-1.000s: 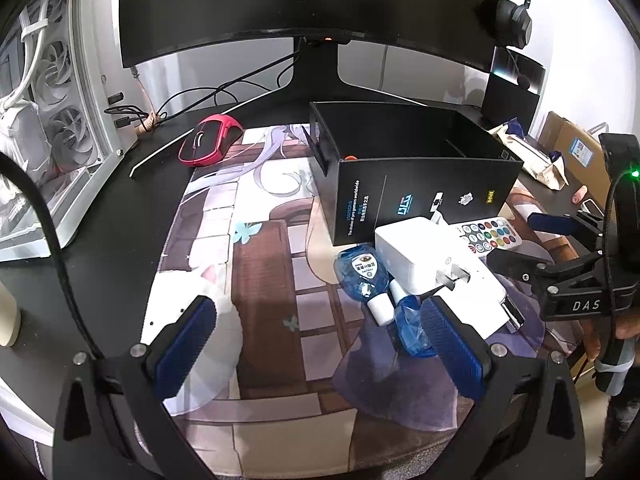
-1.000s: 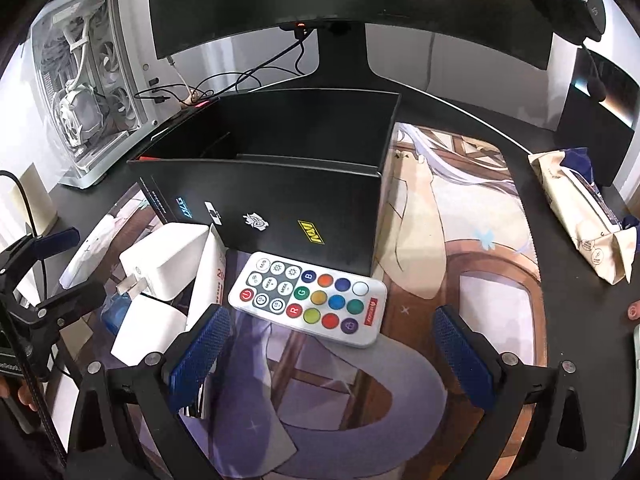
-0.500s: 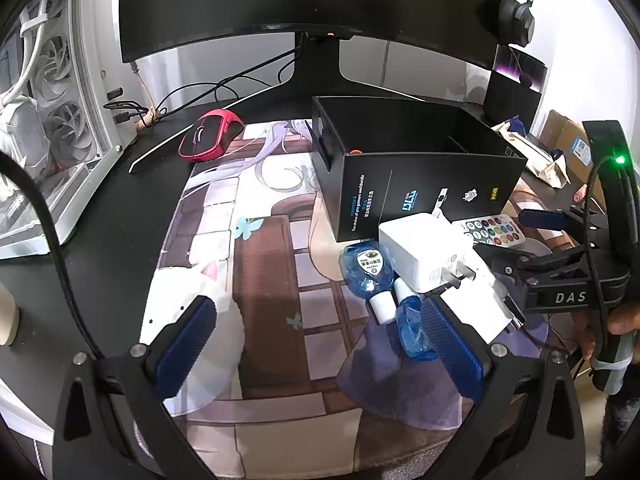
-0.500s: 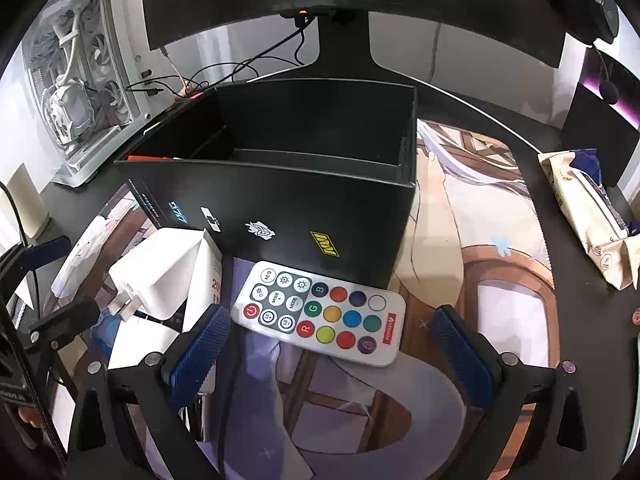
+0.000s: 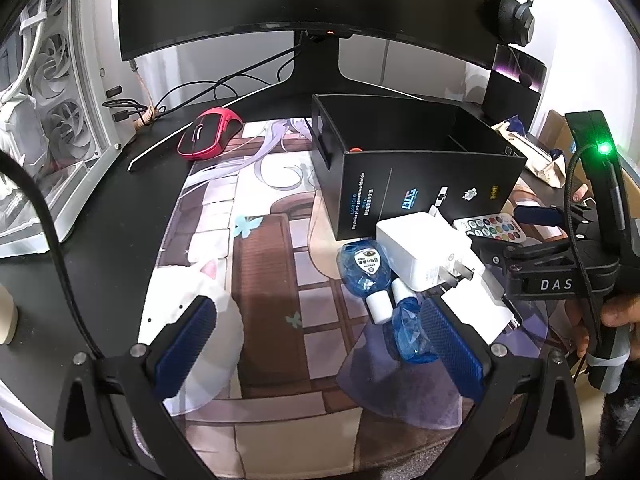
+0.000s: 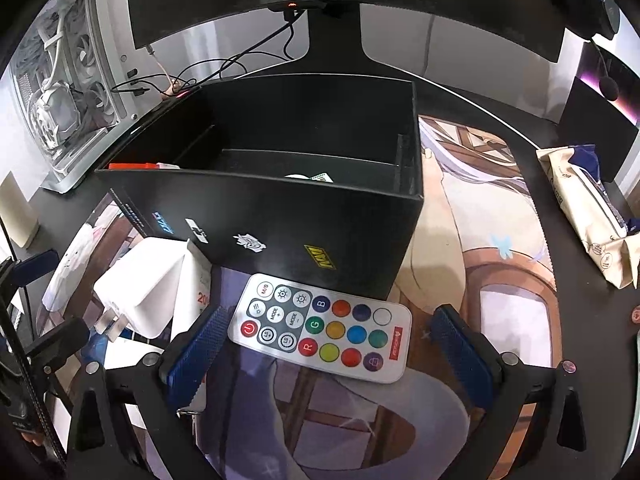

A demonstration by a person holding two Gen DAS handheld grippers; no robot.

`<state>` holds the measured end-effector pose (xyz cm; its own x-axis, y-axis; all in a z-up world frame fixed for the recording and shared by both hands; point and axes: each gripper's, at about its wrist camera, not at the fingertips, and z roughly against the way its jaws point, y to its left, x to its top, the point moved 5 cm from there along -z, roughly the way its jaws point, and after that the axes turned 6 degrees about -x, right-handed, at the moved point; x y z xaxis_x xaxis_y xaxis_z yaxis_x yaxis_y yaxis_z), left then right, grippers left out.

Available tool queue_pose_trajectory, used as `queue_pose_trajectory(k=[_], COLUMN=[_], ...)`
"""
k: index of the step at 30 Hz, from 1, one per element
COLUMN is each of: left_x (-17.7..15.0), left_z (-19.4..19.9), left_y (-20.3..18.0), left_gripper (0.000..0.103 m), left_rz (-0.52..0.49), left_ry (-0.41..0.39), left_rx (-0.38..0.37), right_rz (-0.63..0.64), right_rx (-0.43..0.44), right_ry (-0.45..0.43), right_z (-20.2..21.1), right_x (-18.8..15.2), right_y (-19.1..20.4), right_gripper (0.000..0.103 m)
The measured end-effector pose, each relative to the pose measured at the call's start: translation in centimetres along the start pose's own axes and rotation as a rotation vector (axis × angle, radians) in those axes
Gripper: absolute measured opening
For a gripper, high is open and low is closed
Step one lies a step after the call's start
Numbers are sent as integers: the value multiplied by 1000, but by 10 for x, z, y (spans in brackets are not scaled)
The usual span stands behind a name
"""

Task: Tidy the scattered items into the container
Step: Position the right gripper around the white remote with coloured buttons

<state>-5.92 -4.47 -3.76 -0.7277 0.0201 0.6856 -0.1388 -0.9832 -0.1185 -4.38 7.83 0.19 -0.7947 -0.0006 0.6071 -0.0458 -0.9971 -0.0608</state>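
Note:
An open black box point(image 6: 304, 216) stands on the printed desk mat, also in the left wrist view point(image 5: 416, 176). A white remote with coloured buttons point(image 6: 320, 332) lies before it, between the fingers of my open right gripper point(image 6: 328, 354). A white charger with prongs point(image 5: 424, 254) point(image 6: 140, 284), two blue wrapped bottles point(image 5: 364, 268) and a white carton point(image 5: 480, 312) lie left of the remote. My open left gripper point(image 5: 316, 344) hovers over the mat, its right finger beside the lower blue bottle point(image 5: 410, 336). The right gripper's body shows in the left wrist view point(image 5: 560, 264).
A red mouse point(image 5: 208, 136) lies at the back left beside a white PC case point(image 5: 48, 120). A monitor stand point(image 5: 316, 64) and cables stand behind the box. A paper snack bag point(image 6: 588, 208) lies on the right. A few small items lie inside the box point(image 6: 312, 178).
My right gripper has moved forward and down, so the remote now lies between its fingers. My left gripper has barely moved.

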Motion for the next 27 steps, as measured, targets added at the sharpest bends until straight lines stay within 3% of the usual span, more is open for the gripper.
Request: queue_pose_trajectory(k=[23,27], left_x=[-2,-2], left_z=[-2,-2], left_y=[-3,-2], left_gripper=[103,103], left_rz=[-10,-6], left_ry=[10,10], left_rx=[-4,-2], right_rz=[24,53], right_rx=[-20,8], right_ry=[-19,-49], right_z=[4,10], right_x=[-7,-9], right_y=[-1,4], right_gripper=[102,90])
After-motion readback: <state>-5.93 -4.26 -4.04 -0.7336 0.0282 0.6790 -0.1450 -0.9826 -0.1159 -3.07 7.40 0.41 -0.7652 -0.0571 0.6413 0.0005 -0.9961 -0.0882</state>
